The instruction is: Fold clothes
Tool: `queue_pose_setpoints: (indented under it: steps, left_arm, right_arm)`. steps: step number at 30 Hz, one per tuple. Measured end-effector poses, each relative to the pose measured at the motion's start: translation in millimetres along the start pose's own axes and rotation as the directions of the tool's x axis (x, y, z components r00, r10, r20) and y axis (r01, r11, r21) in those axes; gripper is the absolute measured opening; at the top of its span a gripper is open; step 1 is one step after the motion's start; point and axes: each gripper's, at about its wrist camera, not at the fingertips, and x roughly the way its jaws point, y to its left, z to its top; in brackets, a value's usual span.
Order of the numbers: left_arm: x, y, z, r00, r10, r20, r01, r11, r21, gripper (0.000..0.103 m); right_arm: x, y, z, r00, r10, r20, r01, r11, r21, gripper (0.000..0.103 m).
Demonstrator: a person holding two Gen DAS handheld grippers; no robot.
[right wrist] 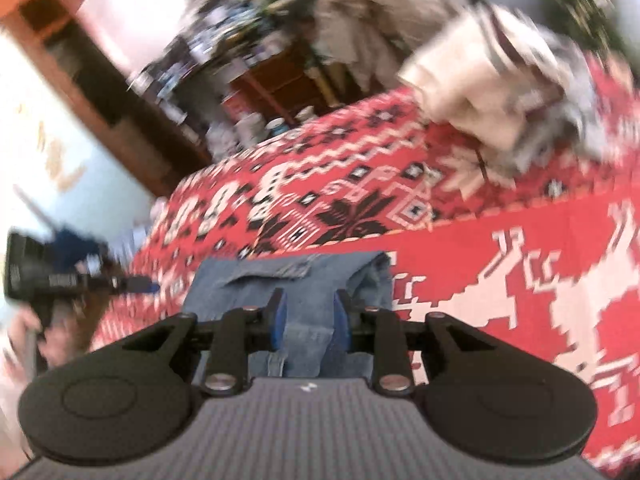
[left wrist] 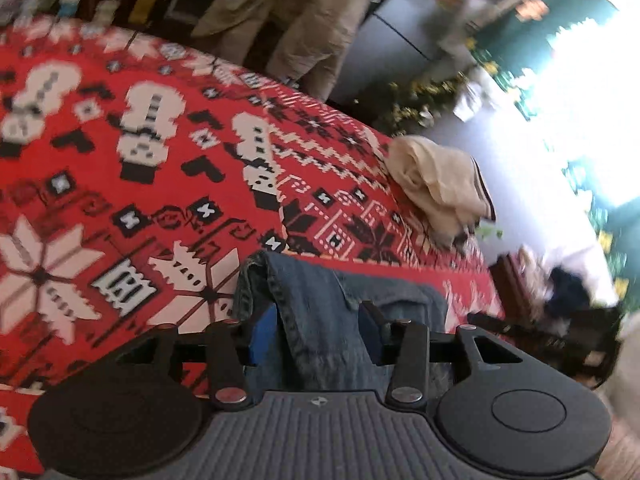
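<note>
Left wrist view: the left gripper (left wrist: 325, 330) has black arms and blue pads (left wrist: 262, 332). The jeans (left wrist: 320, 312) lie between the pads. They are thick blue denim with a stitched seam and a rolled edge by the left pad. There is a gap between each pad and the cloth, so the fingers are let go, not squeezing. The jeans sit on a red blanket (left wrist: 120, 168) with white and black woven shapes like stars and blocks. Far past the right finger a cream cloth (left wrist: 436, 184) lies crumpled at the blanket's edge. Beyond that edge is grey floor (left wrist: 520, 184). Left of the fingers the blanket is flat and bare.

Right wrist view: the right gripper (right wrist: 307, 320) has its blue pads closer together, with a fold of the jeans (right wrist: 292, 280) between them. The picture is blurry, so I cannot tell if the pads press the cloth. A pocket flap shows just past the fingers. The red blanket (right wrist: 520, 260) spreads wide and flat to the right. A cream cloth (right wrist: 472, 92) is heaped far ahead to the right. A wooden shelf (right wrist: 120, 92) stands off to the left.
</note>
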Motion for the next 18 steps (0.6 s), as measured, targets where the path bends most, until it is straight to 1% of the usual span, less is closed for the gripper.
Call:
queue_pose_setpoints:
  steps: [2,5,7,9,11,12,14,16,17,18]
  left_arm:
    - [4.7,11.8,5.1,1.0,-0.021,0.001,0.021,0.996,-0.089,0.044]
    - [9.8,28.1,9.6,0.999,-0.051,0.004,0.051,0.975,-0.216,0.046]
    - [13.2,35.3,10.4,0.997,-0.072,0.006,0.071,0.959,-0.275,0.053]
    - [18.6,40.0,10.8,0.996,-0.087,0.004,0.084,0.945,-0.315,0.057]
    - [24.9,43.3,11.0,0.995,-0.104,-0.001,0.097,0.932,-0.349,0.057]
    - [28.9,43.8,11.0,0.993,-0.114,-0.006,0.105,0.927,-0.36,0.059]
    - [38.1,43.7,11.2,0.992,-0.124,-0.021,0.108,0.923,-0.37,0.061]
    - [46.5,43.8,12.0,0.992,-0.124,-0.036,0.102,0.921,-0.375,0.062]
    - [48.8,43.9,12.9,0.991,-0.126,-0.036,0.103,0.92,-0.378,0.064]
    - [50.6,44.3,13.9,0.991,-0.128,-0.035,0.105,0.919,-0.381,0.068]
  right_arm:
    - [11.4,-16.7,4.8,1.0,0.027,0.004,-0.027,0.995,0.097,0.029]
    - [24.1,-36.5,6.8,0.998,0.069,0.014,-0.07,0.975,0.21,0.03]
    - [33.1,-47.0,6.4,0.996,0.089,0.008,-0.087,0.958,0.272,0.032]
    - [41.4,-55.4,4.5,0.994,0.106,-0.002,-0.1,0.942,0.32,0.037]
    - [49.8,-62.4,1.7,0.992,0.129,-0.005,-0.118,0.922,0.369,0.042]
    - [53.8,-65.5,0.5,0.99,0.138,-0.004,-0.125,0.912,0.39,0.043]
    - [61.0,-70.0,-1.5,0.989,0.147,0.0,-0.133,0.897,0.421,0.046]
    - [67.9,-70.5,-2.6,0.989,0.15,-0.004,-0.134,0.893,0.429,0.049]
    - [71.2,-70.1,-2.7,0.988,0.151,-0.006,-0.134,0.892,0.431,0.05]
    - [74.4,-69.2,-2.3,0.989,0.151,-0.008,-0.133,0.892,0.432,0.05]
